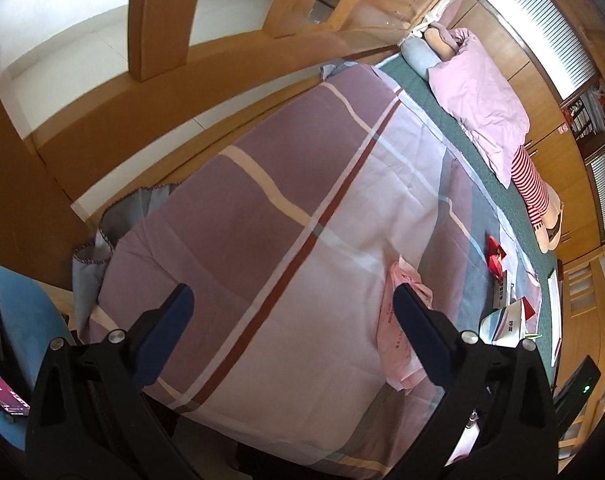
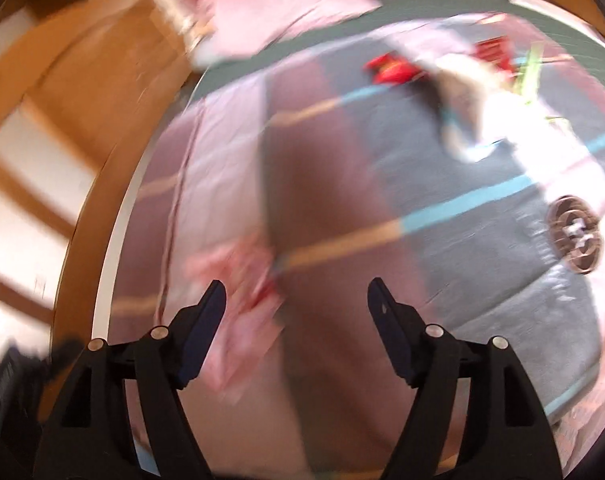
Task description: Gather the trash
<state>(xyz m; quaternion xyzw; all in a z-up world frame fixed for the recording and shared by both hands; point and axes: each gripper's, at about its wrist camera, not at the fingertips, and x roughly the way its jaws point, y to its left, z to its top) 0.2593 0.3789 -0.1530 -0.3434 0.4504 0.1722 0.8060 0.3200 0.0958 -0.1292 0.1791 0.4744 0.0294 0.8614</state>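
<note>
A thin pink plastic bag (image 1: 398, 320) lies crumpled on the checked quilt (image 1: 262, 200) of a bed. It touches the inner side of the right finger of my left gripper (image 1: 293, 292), which is open above the quilt with nothing between its fingers. A red wrapper (image 1: 496, 254) and some printed cartons (image 1: 502, 320) lie further right. The right wrist view is blurred. My right gripper (image 2: 297, 285) is open over the quilt, and the pink bag (image 2: 242, 280) lies by its left finger. Beyond it are the red wrapper (image 2: 390, 68), a pale crumpled paper (image 2: 462, 120) and a round brown object (image 2: 574, 236).
A pink pillow (image 1: 478, 96) and a striped plush toy (image 1: 530, 188) lie along the far side of the bed, against wooden cabinets (image 1: 542, 80). A wooden frame (image 1: 162, 20) runs past the bed's left side. A blue chair (image 1: 22, 312) holding dark items stands at the lower left.
</note>
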